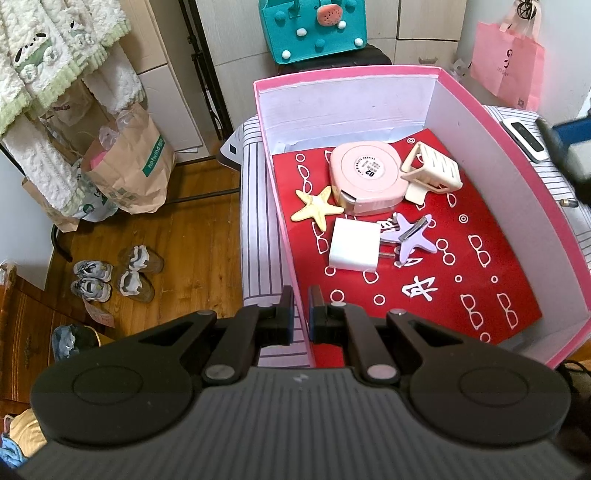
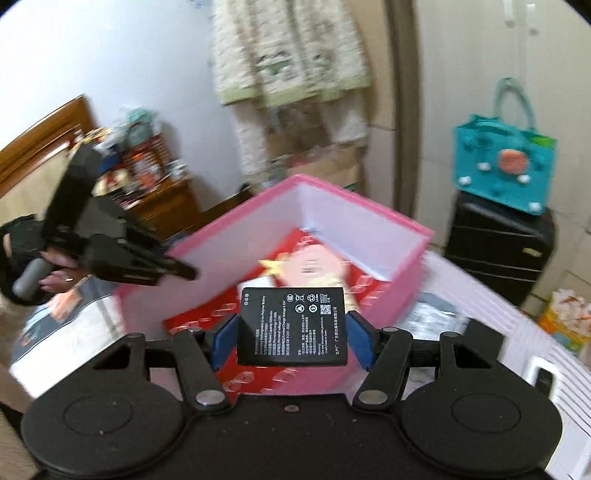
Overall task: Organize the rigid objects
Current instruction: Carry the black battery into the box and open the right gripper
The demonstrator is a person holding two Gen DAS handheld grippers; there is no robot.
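A pink box [image 1: 373, 72] with a red lining holds a pink round tape case [image 1: 365, 179], a cream clip [image 1: 432, 171], a yellow starfish [image 1: 317, 208], a white charger [image 1: 354, 245] and a lilac star clip [image 1: 412, 234]. My left gripper [image 1: 301, 314] is shut on the box's near left wall [image 1: 291, 273]. My right gripper [image 2: 291, 334] is shut on a flat black battery [image 2: 293, 326] and holds it above the box's near corner [image 2: 306, 380]. The left gripper [image 2: 190, 275] also shows in the right wrist view, at the box's left wall.
The box stands on a striped cloth [image 1: 255, 236]. A white device [image 1: 524, 138] lies on the cloth right of the box. A teal bag [image 1: 314, 29] sits on a black case behind. Shoes [image 1: 114, 275] and paper bags [image 1: 133, 166] are on the wooden floor at left.
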